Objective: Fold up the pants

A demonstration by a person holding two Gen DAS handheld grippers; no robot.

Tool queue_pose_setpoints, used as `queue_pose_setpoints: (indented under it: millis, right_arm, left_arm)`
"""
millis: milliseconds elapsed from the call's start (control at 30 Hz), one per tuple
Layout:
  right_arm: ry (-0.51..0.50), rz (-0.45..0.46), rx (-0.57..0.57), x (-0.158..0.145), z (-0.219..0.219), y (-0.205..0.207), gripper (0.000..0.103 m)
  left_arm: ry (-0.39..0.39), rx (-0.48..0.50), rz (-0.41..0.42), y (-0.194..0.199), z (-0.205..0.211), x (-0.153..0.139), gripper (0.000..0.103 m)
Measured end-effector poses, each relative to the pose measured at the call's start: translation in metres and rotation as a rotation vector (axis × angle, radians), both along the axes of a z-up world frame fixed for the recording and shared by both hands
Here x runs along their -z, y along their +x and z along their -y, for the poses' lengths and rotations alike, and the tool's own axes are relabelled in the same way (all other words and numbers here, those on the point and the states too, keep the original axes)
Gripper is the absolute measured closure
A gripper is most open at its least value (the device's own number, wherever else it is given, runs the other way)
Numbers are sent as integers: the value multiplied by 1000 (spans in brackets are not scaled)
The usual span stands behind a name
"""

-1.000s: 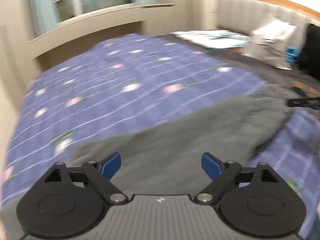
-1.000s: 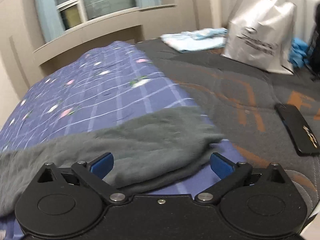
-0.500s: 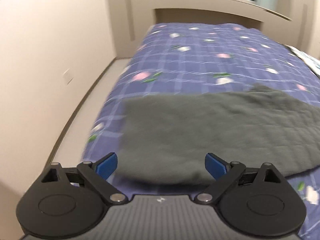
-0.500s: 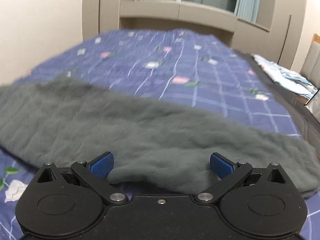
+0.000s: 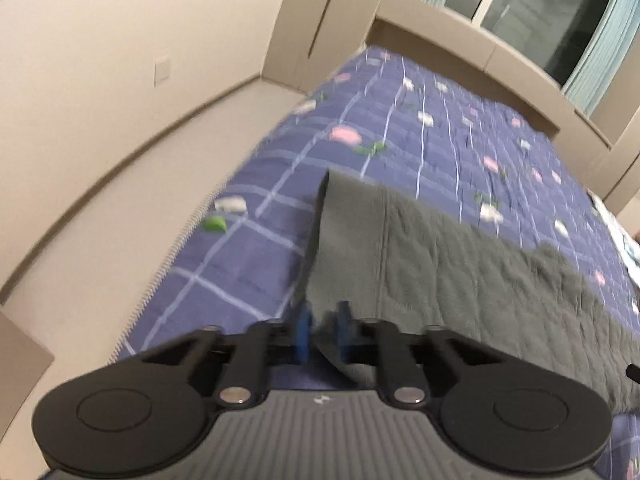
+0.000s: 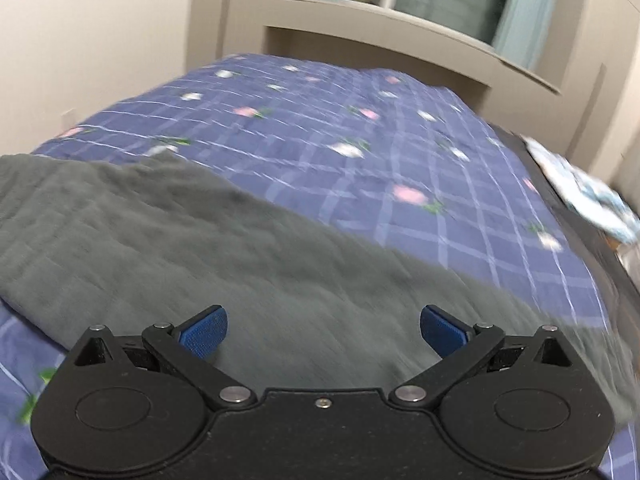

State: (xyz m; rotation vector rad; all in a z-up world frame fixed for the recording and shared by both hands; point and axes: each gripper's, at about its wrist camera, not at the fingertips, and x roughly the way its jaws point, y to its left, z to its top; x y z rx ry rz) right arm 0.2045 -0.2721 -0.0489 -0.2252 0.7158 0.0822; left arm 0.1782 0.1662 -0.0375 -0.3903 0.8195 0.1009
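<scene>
Grey fleece pants [image 5: 440, 272] lie flat across a blue checked quilt [image 5: 420, 136], one straight end toward the bed's left edge. My left gripper [image 5: 323, 320] sits at the near corner of that end. Its jaws are closing, and the blue pads [image 5: 304, 332] pinch the grey fabric between them. In the right wrist view the pants [image 6: 200, 240] spread from the left edge to the lower right. My right gripper [image 6: 324, 328] hovers over their near edge, open wide, with nothing gripped.
The bed's left edge drops to a beige floor [image 5: 120, 200] beside a wall. A window ledge [image 6: 400, 32] runs behind the bed's far end. Light blue folded cloth [image 6: 588, 196] lies on a dark blanket at the right.
Both grippers swung left along the pants and rolled. The left gripper went from wide open to closed on the pants' near corner. The right gripper stayed open.
</scene>
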Motion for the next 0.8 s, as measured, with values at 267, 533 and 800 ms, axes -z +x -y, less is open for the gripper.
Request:
queue_pose_setpoints:
  millis: [267,533,800]
  right_arm:
    - [35,6,-153,3,-70,51,0]
    - [33,-18,-212,12,-111,117,0]
    - [28,-96,-166,45,-114,176,1]
  left_arm:
    - [111,34,18,31,12,-12,100]
    - [169,9,-50,18,16,5,97]
    - [210,-12,-33,20,24,-10,51]
